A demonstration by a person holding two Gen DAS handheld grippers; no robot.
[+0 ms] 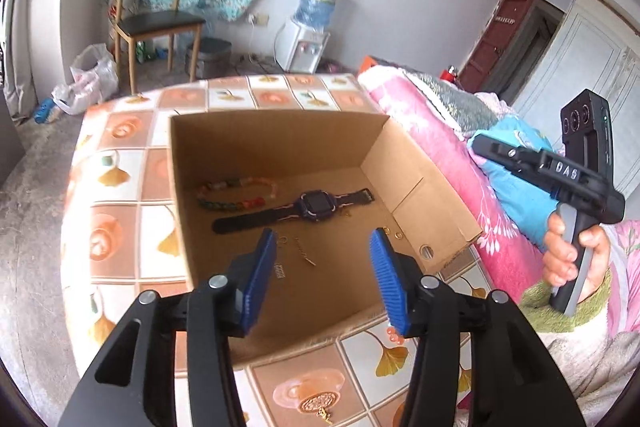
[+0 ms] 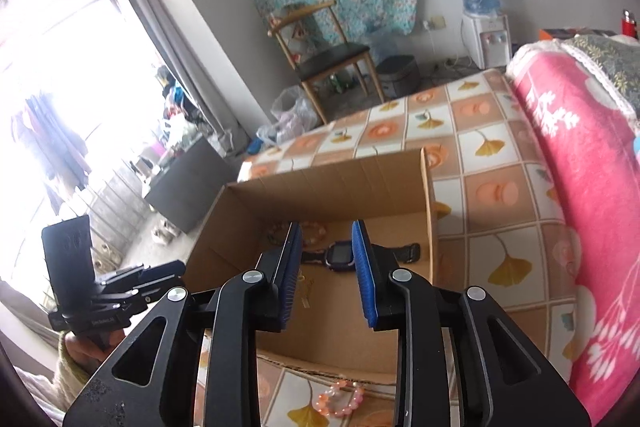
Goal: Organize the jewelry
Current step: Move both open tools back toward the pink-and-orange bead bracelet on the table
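An open cardboard box [image 1: 224, 163] stands on the patterned table. Inside lie a dark watch [image 1: 296, 207], a multicoloured bead bracelet [image 1: 236, 191], a thin gold chain [image 1: 305, 254], small gold rings [image 1: 394, 233] and a small clip [image 1: 279, 271]. My left gripper [image 1: 322, 243] is open and empty above the box's near side. My right gripper [image 2: 326, 231] is open and empty above the box [image 2: 320, 179], with the watch [image 2: 340, 255] between its fingers in view. A pink bead bracelet [image 2: 340, 401] lies on the table just outside the box's near wall. A gold pendant [image 1: 316, 405] lies on the table near me.
The table [image 1: 120, 187] has an orange and white tile-pattern cloth. A pink blanket [image 2: 580, 167] lies along its right side. The right gripper's body and the hand holding it [image 1: 568, 195] show at the right. A chair [image 1: 156, 23] and water dispenser [image 1: 308, 39] stand at the far wall.
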